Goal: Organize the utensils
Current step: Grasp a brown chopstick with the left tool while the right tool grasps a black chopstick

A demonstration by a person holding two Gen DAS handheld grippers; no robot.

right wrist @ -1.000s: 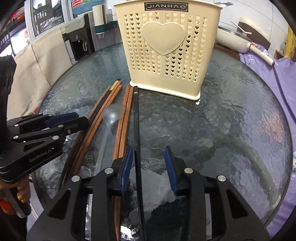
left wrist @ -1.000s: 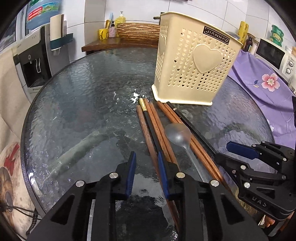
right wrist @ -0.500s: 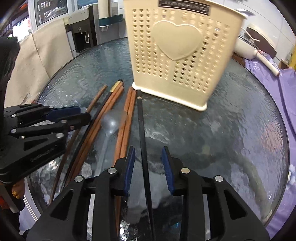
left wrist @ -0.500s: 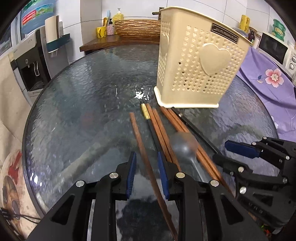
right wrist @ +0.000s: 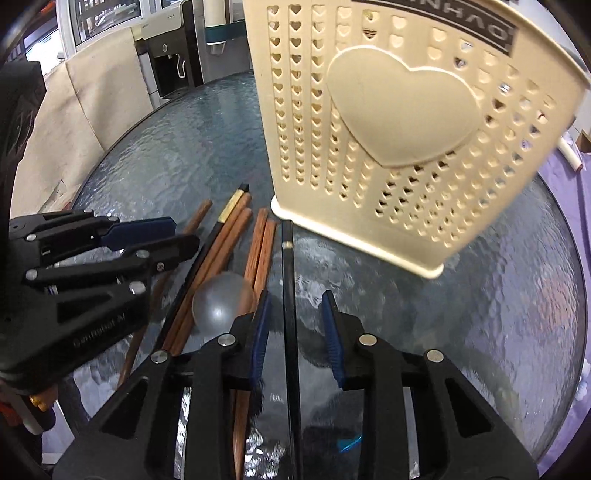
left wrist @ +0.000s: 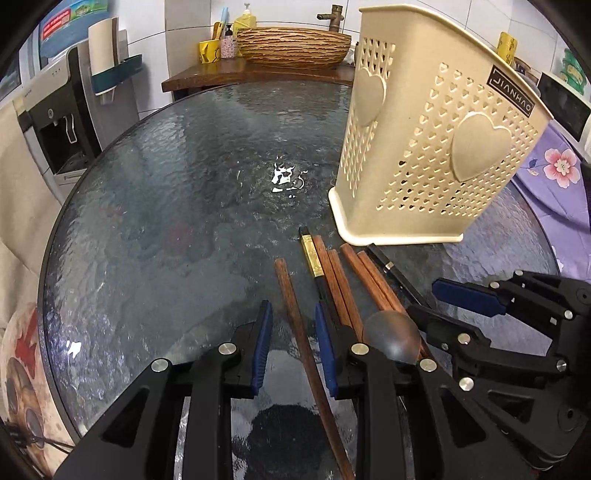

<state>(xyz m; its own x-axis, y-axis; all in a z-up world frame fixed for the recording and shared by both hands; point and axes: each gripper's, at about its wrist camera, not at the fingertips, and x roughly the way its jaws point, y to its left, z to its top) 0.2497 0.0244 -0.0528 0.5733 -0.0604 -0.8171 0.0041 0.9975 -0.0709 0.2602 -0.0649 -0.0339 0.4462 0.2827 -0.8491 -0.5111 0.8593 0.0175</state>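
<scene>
Both grippers have moved closer to the cream perforated basket [left wrist: 436, 147]. Left gripper [left wrist: 293, 343] straddles 1 brown wooden chopstick [left wrist: 291, 306], now split off the bundle; right gripper [right wrist: 295, 332], jaws just closing, straddles 1 thin black chopstick [right wrist: 287, 280]. Neither clenched yet. Translucent round spoon [right wrist: 221, 302] lies on the dimpled glass surface [left wrist: 166, 221].

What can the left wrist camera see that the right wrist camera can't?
Only the left wrist view: the woven basin on a wooden counter, a yellow cup beside it, and a pink flower print on the purple cloth.

Only the right wrist view: a window in the top left corner.

Both: the cream basket with hearts, the chopsticks, the clear spoon, the glass table and the water dispenser.
</scene>
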